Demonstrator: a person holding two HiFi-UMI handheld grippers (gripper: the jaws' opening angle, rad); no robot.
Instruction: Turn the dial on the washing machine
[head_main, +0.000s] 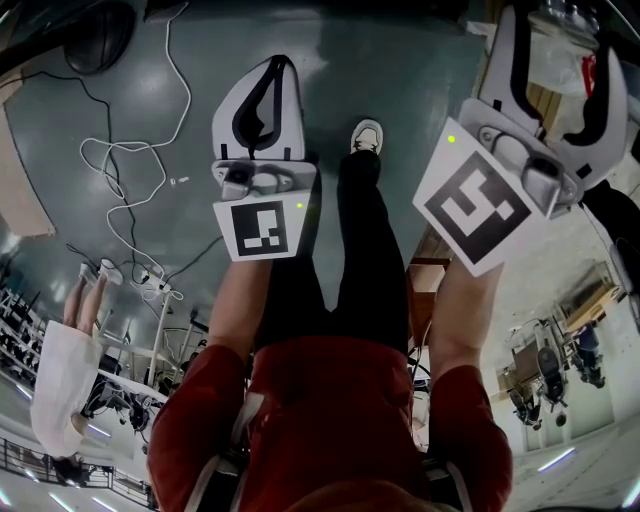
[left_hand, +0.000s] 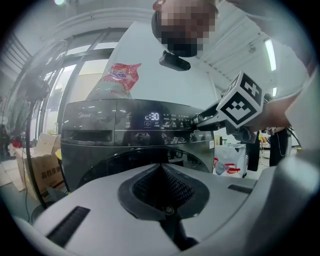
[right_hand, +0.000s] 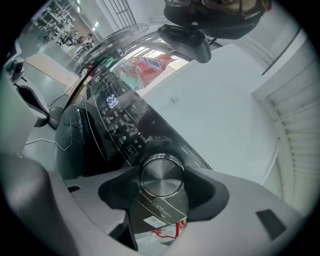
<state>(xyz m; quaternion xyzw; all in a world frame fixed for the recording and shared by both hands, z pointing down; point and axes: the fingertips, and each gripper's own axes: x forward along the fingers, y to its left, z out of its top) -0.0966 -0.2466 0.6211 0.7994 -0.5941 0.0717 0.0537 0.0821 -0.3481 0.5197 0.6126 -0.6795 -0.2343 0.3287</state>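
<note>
The dark grey washing machine (left_hand: 100, 145) stands in front of me with its display (left_hand: 151, 119) lit. Its round brushed-metal dial (right_hand: 161, 176) sits at the right end of the control panel. My right gripper (right_hand: 162, 191) is closed on the dial, one dark pad pressing on each side of it. The left gripper view shows that same right gripper (left_hand: 201, 120) reaching the panel from the right. In the head view its jaws (head_main: 560, 40) stand wide. My left gripper (left_hand: 162, 189) hangs back from the machine, shut and empty, its tips together (head_main: 281, 64).
A red and white bag (left_hand: 119, 75) lies on top of the machine. Cardboard boxes (left_hand: 42, 165) stand left of it, a white bag (left_hand: 227, 162) to its right. White cables (head_main: 120, 170) trail over the floor. A person in a white sleeve (head_main: 60, 370) is nearby.
</note>
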